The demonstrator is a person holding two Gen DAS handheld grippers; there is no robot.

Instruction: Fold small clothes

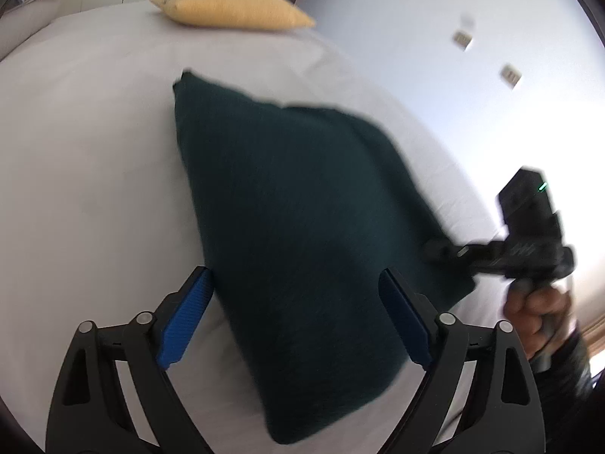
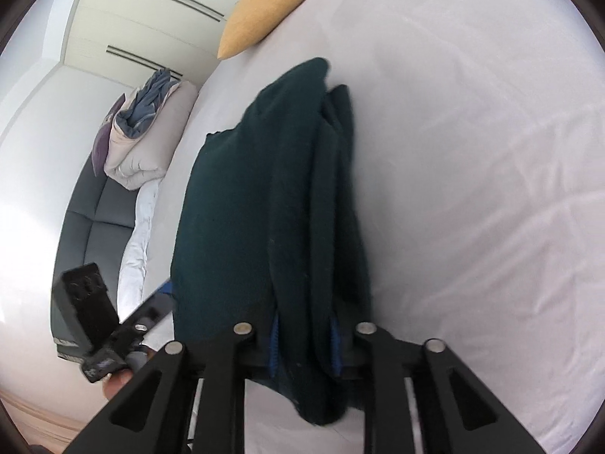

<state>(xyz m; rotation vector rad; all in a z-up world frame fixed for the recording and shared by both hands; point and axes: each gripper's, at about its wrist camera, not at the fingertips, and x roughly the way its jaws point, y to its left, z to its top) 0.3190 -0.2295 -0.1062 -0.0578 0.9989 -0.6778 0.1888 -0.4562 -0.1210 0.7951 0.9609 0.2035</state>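
Pinching a thick bunched fold of the dark green garment [image 2: 272, 204] between its blue pads [image 2: 275, 344], the right gripper [image 2: 304, 344] lifts that edge off the white bed sheet [image 2: 472, 151]. The left gripper [image 1: 295, 317] hangs over the garment's near end with its fingers spread wide, gripping nothing. Beyond the garment, a yellow pillow [image 1: 230, 7] lies at the sheet's far end.
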